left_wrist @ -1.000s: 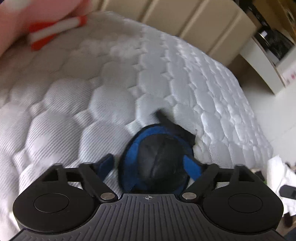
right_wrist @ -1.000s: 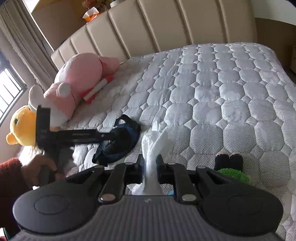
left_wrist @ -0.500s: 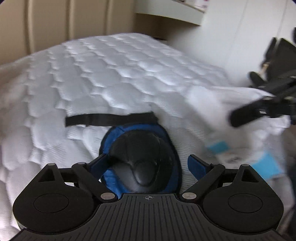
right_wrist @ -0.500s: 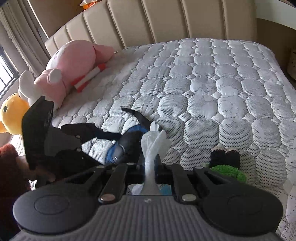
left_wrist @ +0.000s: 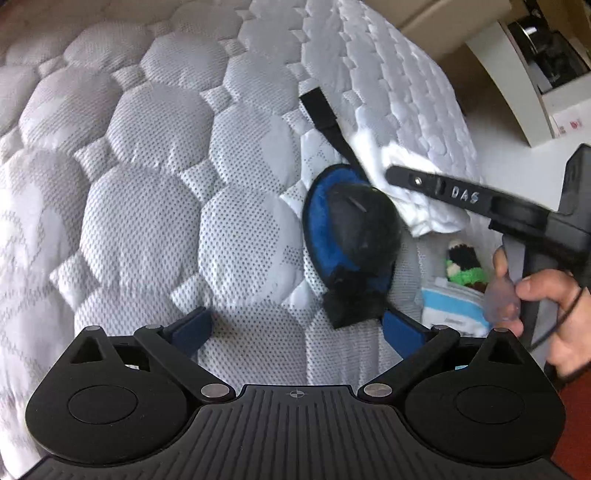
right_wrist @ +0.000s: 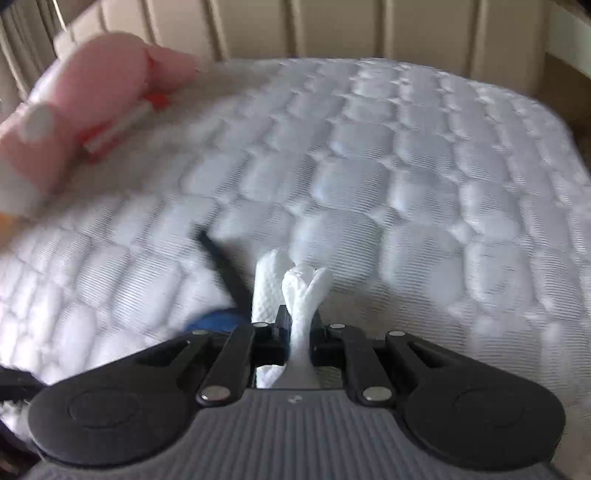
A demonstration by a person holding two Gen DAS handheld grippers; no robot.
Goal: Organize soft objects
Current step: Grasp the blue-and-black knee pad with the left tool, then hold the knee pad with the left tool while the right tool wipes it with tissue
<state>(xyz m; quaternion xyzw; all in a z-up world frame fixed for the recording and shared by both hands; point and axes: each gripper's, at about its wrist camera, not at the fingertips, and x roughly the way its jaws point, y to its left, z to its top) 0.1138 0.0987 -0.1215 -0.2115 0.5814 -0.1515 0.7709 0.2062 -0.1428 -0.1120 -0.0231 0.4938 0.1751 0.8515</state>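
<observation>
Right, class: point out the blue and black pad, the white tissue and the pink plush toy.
blue and black pad (left_wrist: 360,225): left wrist view, on its black domed centre.
white tissue (right_wrist: 301,295): right wrist view, on the bunched part above the closed fingers.
pink plush toy (right_wrist: 99,92): right wrist view, on its pink body.

Left wrist view looks down close over the mattress (left_wrist: 147,155) toward its side edge; right wrist view faces the headboard (right_wrist: 332,26); both share the blue-black pad (left_wrist: 351,229).

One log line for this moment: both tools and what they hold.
left tool: open, empty, just short of blue-black pad on mattress | right tool: shut on white tissue | pink plush: by headboard
</observation>
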